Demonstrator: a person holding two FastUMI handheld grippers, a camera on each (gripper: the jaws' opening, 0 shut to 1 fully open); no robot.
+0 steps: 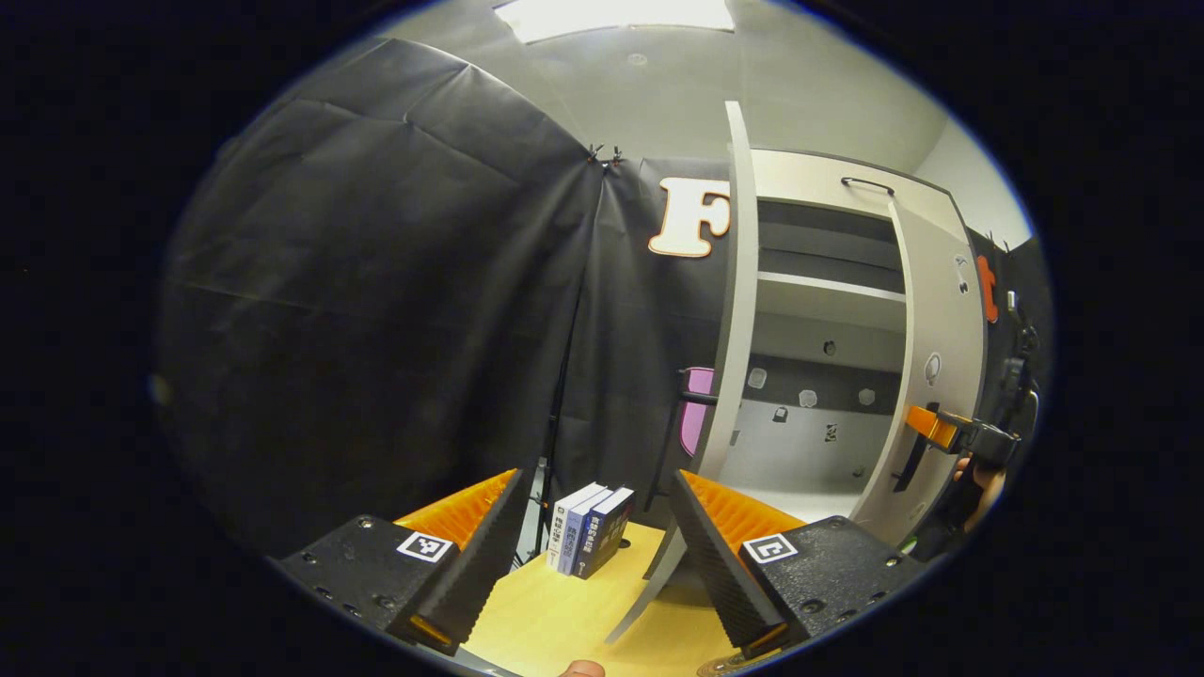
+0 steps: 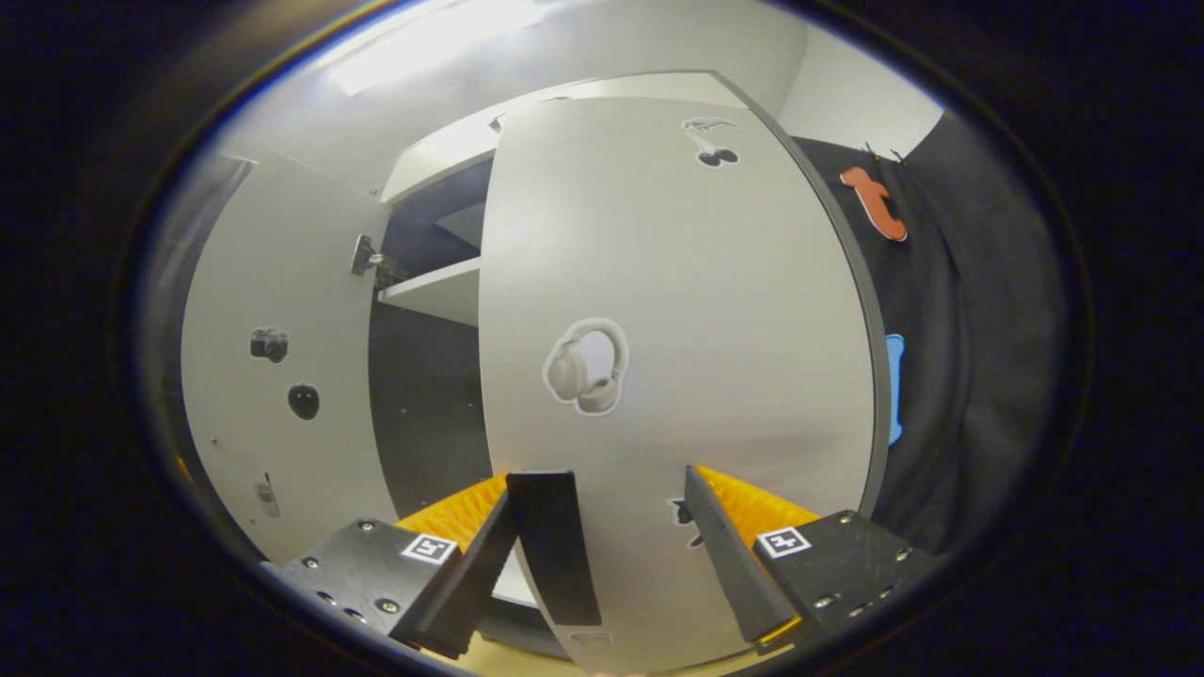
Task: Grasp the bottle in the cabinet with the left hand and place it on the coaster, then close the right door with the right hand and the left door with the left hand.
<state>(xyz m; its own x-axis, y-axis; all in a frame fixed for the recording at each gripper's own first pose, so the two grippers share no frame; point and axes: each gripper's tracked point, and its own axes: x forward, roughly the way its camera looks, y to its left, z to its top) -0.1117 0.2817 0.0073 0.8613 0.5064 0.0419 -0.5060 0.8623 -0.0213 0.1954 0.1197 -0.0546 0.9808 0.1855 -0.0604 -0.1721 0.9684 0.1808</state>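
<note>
My left gripper [image 1: 598,480] is open above the yellow table [image 1: 564,611], with nothing between its fingers. The white cabinet [image 1: 828,282] stands ahead to the right. Its left door [image 1: 738,282] is swung wide open, edge toward me. The right door [image 1: 931,376] is partly shut, and my right gripper [image 1: 959,434] sits against its outer face. In the right gripper view, that door [image 2: 677,310] is close in front of the open right gripper [image 2: 602,480], and its dark handle [image 2: 557,545] lies by one finger. A brown round rim [image 1: 729,666], perhaps the coaster, peeks in at the bottom edge.
Three books [image 1: 591,528] stand upright on the table near the left door's foot. A shelf [image 1: 828,285] crosses the cabinet's inside. The open left door [image 2: 273,376] shows small stickers on its inner face. Black cloth walls close in the left and right.
</note>
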